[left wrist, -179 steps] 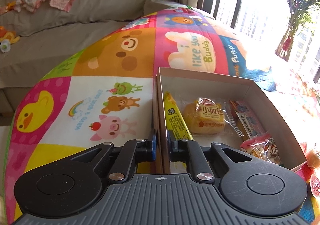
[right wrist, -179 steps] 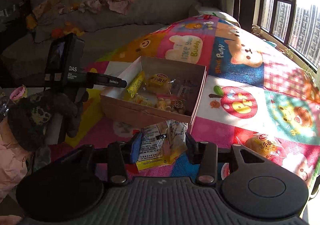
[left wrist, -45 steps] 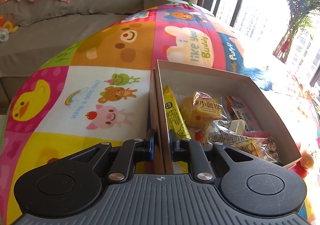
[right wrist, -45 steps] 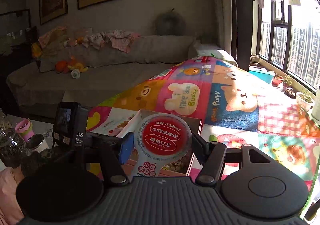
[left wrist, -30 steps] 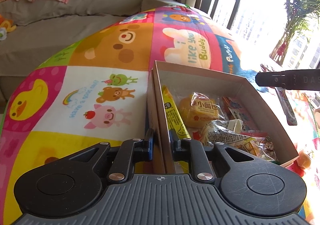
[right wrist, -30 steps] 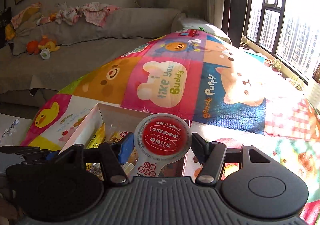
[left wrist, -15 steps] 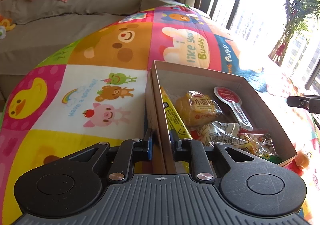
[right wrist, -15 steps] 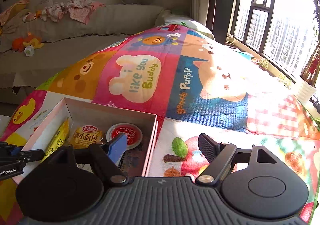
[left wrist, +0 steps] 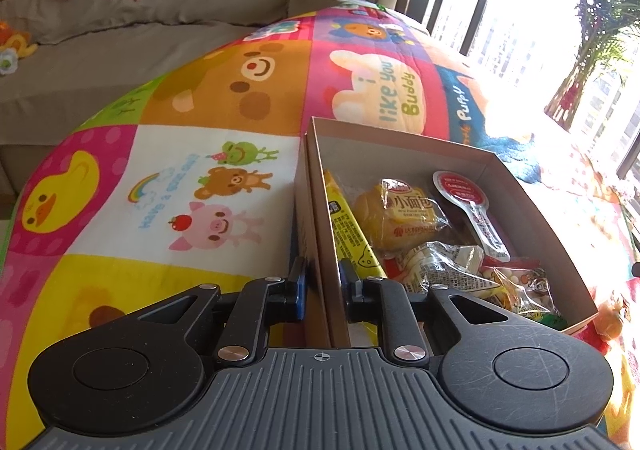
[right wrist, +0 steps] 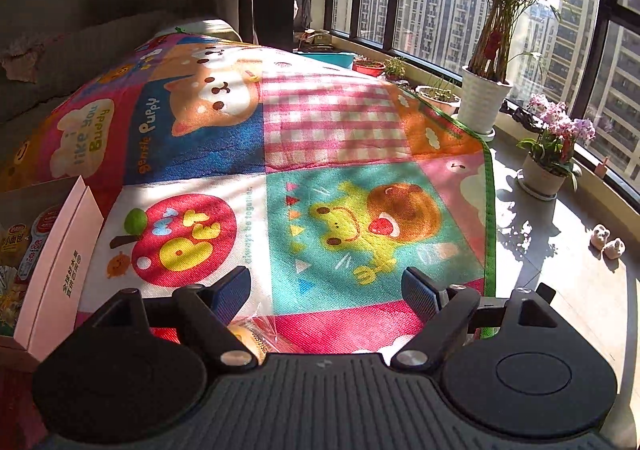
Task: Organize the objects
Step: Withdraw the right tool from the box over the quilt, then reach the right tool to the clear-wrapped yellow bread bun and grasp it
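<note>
My left gripper (left wrist: 322, 282) is shut on the near left wall of a cardboard box (left wrist: 316, 186) that sits on a colourful play mat. The box holds a yellow stick pack (left wrist: 346, 226), a wrapped bun (left wrist: 404, 210), a red round-headed snack pack (left wrist: 466, 194) and several other wrappers (left wrist: 512, 286). My right gripper (right wrist: 326, 290) is open and empty, to the right of the box (right wrist: 56, 262). A wrapped bun (right wrist: 252, 338) lies on the mat just under its left finger.
The play mat (right wrist: 340, 210) ends at a green edge (right wrist: 490, 210) on the right. Beyond it are potted plants (right wrist: 482, 102) along the window. A sofa with cushions (left wrist: 120, 2) stands behind the mat.
My right gripper has let go of the red round-headed pack into the box, opened, and swung right, away from the box. My left gripper has stayed on the box wall.
</note>
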